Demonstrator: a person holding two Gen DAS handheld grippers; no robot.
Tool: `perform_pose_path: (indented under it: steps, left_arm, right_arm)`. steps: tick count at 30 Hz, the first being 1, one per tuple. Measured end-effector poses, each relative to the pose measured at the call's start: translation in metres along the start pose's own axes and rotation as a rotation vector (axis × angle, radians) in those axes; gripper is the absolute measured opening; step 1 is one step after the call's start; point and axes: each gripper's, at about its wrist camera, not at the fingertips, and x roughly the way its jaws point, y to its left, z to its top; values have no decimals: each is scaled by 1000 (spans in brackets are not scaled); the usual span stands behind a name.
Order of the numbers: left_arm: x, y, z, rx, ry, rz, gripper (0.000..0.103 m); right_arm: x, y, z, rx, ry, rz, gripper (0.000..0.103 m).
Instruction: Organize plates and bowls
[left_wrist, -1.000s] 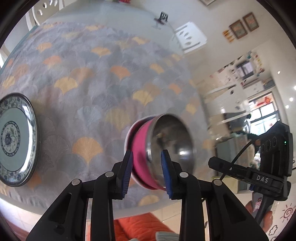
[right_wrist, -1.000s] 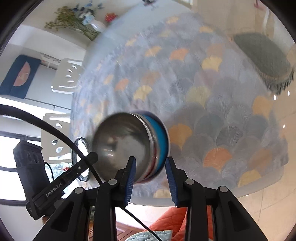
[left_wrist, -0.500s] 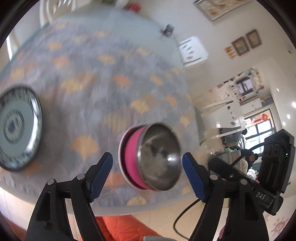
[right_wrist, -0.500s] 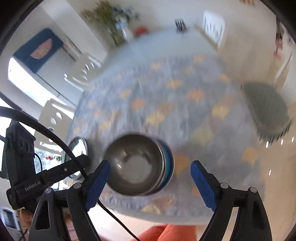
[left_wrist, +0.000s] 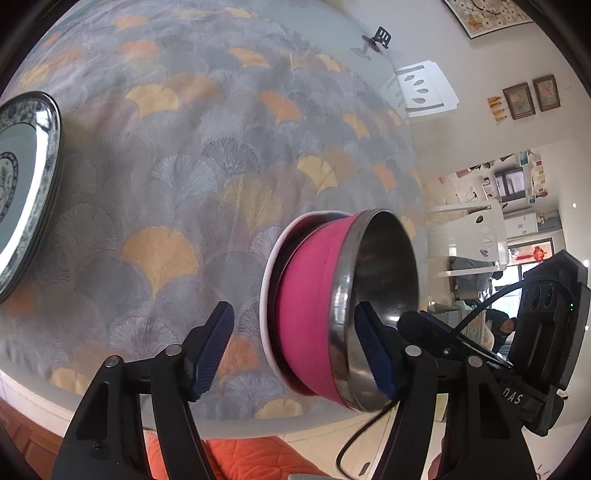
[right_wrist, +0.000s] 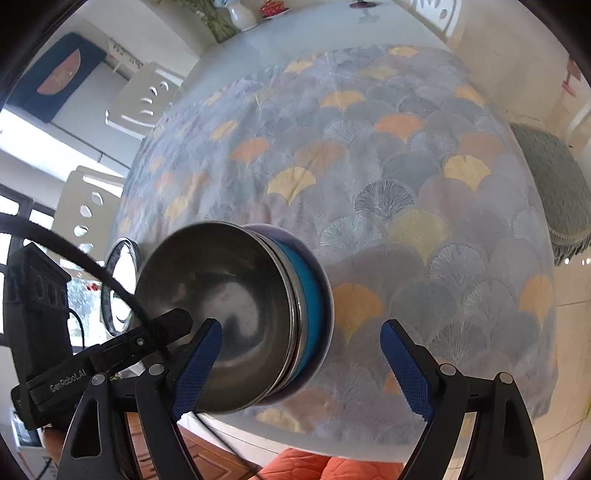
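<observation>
Right wrist view: "GenRobot.AI" on left gripper beside bowl stack.

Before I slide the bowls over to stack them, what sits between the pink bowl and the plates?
Nothing: in the left wrist view, only bare patterned tablecloth lies between the pink bowl and the plates.

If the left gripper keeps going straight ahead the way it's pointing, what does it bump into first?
Most likely the pink bowl. It lies between the open jaws of the left gripper, nested in a white dish on the tablecloth. Depth is hard to judge here, so the steel rim may touch one jaw first.
</observation>
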Motion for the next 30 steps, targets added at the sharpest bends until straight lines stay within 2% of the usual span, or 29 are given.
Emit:
perform_pose_path:
  steps: [3, 5, 8, 11, 15, 19, 22, 30]
  left_arm:
    - [8, 0, 2, -3, 10, -1, 54]
    - [12, 0, 2, -7, 16, -2, 53]
    - [18, -1, 3, -5, 23, -2, 45]
    - [20, -1, 4, -6, 21, 3, 45]
    - [22, 6, 3, -25, 26, -6, 40]
    - [21, 15, 1, -76, 22, -44, 40]
    - [21, 17, 0, -94, 13, -56, 39]
    - [17, 10, -4, -107, -10, -22, 39]
  right_arm:
    - [11, 3, 1, -26, 16, -12, 82]
    - [16, 4, 2, -38, 22, -18, 81]
    - [20, 3, 4, -40, 26, -19, 81]
    - [25, 1, 6, -43, 37, -7, 80]
    - [32, -2, 9, -35, 54, 13, 69]
    - [42, -4, 7, -31, 79, 55, 64]
    - [48, -3, 6, -27, 95, 105, 52]
    - [47, 4, 7, -50, 89, 82, 52]
